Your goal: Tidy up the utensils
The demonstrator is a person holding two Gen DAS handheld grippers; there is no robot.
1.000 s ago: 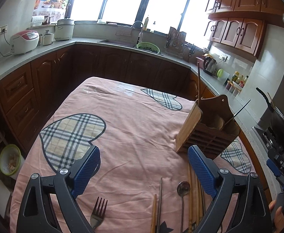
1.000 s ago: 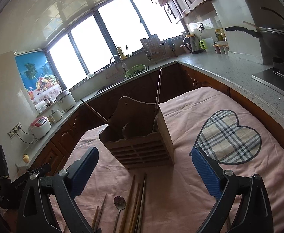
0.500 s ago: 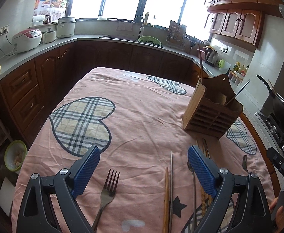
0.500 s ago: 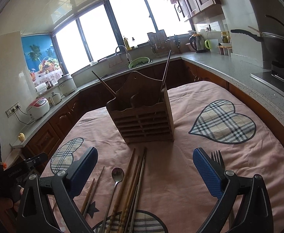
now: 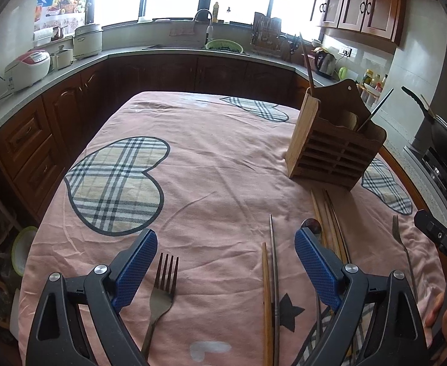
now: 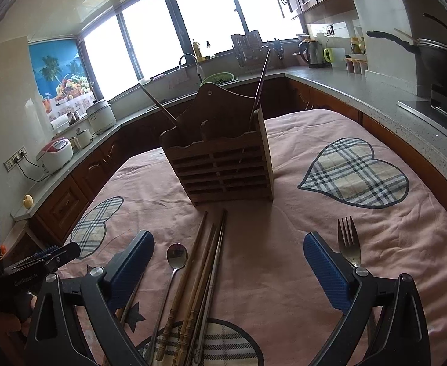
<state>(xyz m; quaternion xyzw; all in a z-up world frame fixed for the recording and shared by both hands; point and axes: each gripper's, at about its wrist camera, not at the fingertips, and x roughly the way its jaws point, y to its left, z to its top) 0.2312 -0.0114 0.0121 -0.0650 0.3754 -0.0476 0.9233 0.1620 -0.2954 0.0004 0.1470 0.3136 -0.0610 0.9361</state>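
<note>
A wooden utensil holder (image 5: 335,149) (image 6: 220,161) stands on the pink tablecloth with two chopsticks leaning out of it. Loose utensils lie in front of it: a fork (image 5: 162,292) by my left gripper's left finger, a wooden and a metal chopstick (image 5: 270,289), a spoon (image 6: 176,256), a bundle of chopsticks (image 6: 202,268) and a second fork (image 6: 348,244) (image 5: 402,247). My left gripper (image 5: 225,262) is open and empty above the cloth. My right gripper (image 6: 228,265) is open and empty over the spoon and chopsticks.
The table (image 5: 223,158) carries a pink cloth with plaid hearts. Dark wood cabinets and a grey counter (image 5: 70,64) ring it, with rice cookers, a sink and a kettle. A wok (image 6: 437,52) sits on the stove at right.
Both grippers have drawn back from the holder and tilted down. More loose utensils now show near the fingers. Both stay open.
</note>
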